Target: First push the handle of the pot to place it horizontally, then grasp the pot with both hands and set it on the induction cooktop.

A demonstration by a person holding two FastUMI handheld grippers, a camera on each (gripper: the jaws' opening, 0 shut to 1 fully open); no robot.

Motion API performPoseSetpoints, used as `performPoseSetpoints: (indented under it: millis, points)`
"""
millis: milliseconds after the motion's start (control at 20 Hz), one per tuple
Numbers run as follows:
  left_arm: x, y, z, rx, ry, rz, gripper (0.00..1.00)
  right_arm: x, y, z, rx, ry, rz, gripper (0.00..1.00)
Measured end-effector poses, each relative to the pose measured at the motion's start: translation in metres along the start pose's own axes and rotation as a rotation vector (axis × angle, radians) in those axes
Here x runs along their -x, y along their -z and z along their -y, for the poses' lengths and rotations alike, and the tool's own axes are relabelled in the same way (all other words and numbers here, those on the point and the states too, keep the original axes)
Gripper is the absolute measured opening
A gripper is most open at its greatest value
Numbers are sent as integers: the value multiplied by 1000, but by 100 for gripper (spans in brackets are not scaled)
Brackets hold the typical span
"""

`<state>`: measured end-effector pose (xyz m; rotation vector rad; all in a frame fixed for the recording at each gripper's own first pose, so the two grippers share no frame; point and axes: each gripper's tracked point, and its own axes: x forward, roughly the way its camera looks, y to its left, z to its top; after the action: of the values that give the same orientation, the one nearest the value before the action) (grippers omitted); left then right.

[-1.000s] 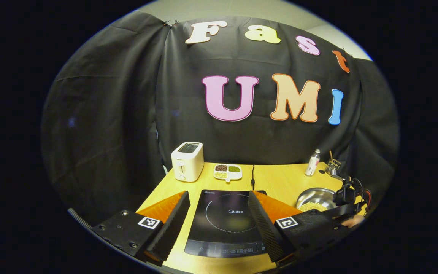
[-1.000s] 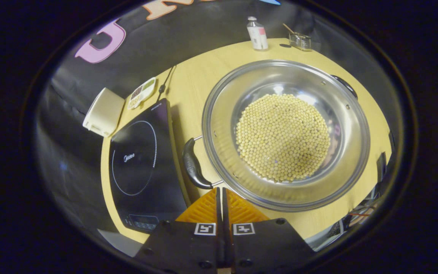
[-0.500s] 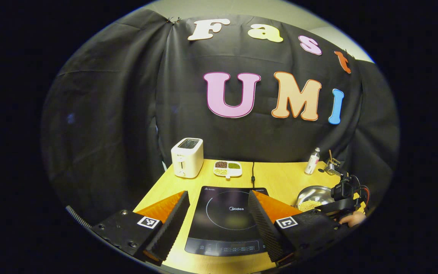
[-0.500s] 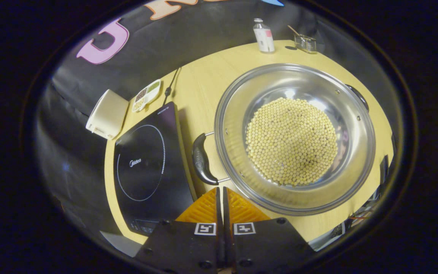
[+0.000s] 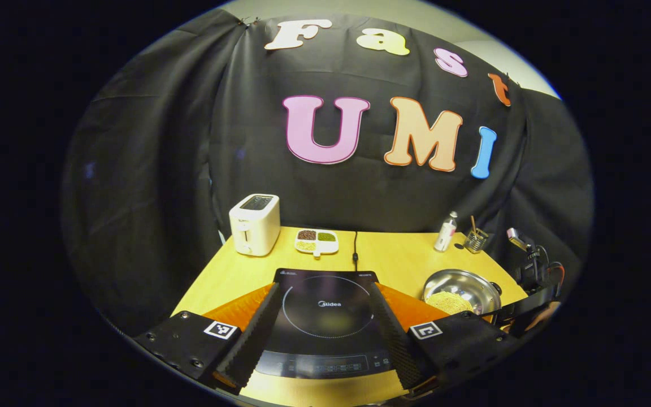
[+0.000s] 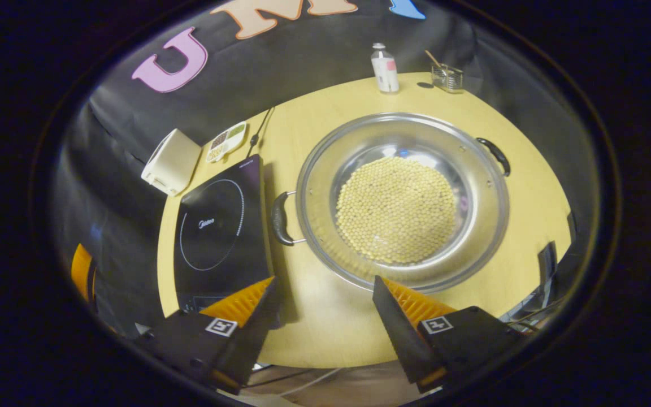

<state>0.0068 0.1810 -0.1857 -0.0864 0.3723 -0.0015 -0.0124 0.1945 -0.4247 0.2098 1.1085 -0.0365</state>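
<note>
Two grippers worked over a wooden table (image 6: 325,333) in the booth. The right gripper (image 6: 325,294) stood with its jaws spread wide and gripping nothing, poised above the table's near edge. Just beyond its fingertips sat one steel pot (image 6: 325,186), its bowl holding a layer of pale yellow beans (image 6: 396,209). The pot carried two dark handles: one (image 6: 279,219) ahead of the left finger, facing the cooktop, the other (image 6: 495,155) beyond the right finger on the far rim. One black induction cooktop (image 6: 218,226) lay to the left of the pot, close to it but apart.

The left gripper (image 5: 325,305) also had its jaws wide apart and empty, its fingers framing the cooktop (image 5: 325,316) from above. The pot (image 5: 461,288) showed off to the right of its right finger.

Farther back stood one white toaster (image 5: 254,224), one divided dish of grains (image 5: 316,240), one small bottle (image 5: 446,232) and one wire holder (image 5: 476,240), all along the table's far edge.
</note>
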Motion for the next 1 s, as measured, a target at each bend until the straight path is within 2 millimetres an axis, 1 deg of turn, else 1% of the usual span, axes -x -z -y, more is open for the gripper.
performPoseSetpoints:
  millis: [50, 100, 150, 250, 300, 500, 650, 700, 750, 800, 850, 900, 950, 1000]
  points:
    - [-3, 3, 6, 2, 14, -12, 95, 6, -2, 12, -1, 16, 10, 98]
    - [-7, 4, 12, 4, 27, -23, 95, 13, -4, 22, -6, 29, 17, 94]
    - [-10, 6, 18, 7, 40, -34, 95, 18, -6, 31, -13, 37, 22, 94]
    - [-18, 9, 30, 16, 58, -58, 95, 28, -13, 53, -29, 56, 28, 94]
    - [-21, 12, 36, 22, 66, -75, 95, 32, -18, 63, -34, 64, 29, 100]
    - [-39, 22, 73, 43, 105, -125, 95, 41, -41, 101, -17, 67, 22, 100]
    - [-55, 32, 104, 88, 140, -170, 95, 40, -61, 129, 35, 58, -3, 100]
    - [-59, 39, 114, 108, 149, -196, 95, 38, -69, 136, 46, 45, -14, 94]
    - [-65, 45, 124, 125, 152, -221, 95, 35, -76, 144, 54, 31, -27, 94]
    - [-70, 51, 131, 140, 159, -250, 96, 31, -86, 151, 61, 15, -38, 100]
    - [-76, 58, 140, 161, 177, -278, 96, 28, -93, 158, 70, -1, -49, 100]
    - [-80, 66, 148, 187, 194, -308, 96, 22, -102, 166, 79, -16, -61, 95]
    - [-85, 73, 154, 217, 203, -343, 96, 16, -109, 174, 90, -31, -75, 100]
    - [-90, 81, 158, 244, 203, -378, 96, 9, -115, 181, 101, -46, -92, 100]
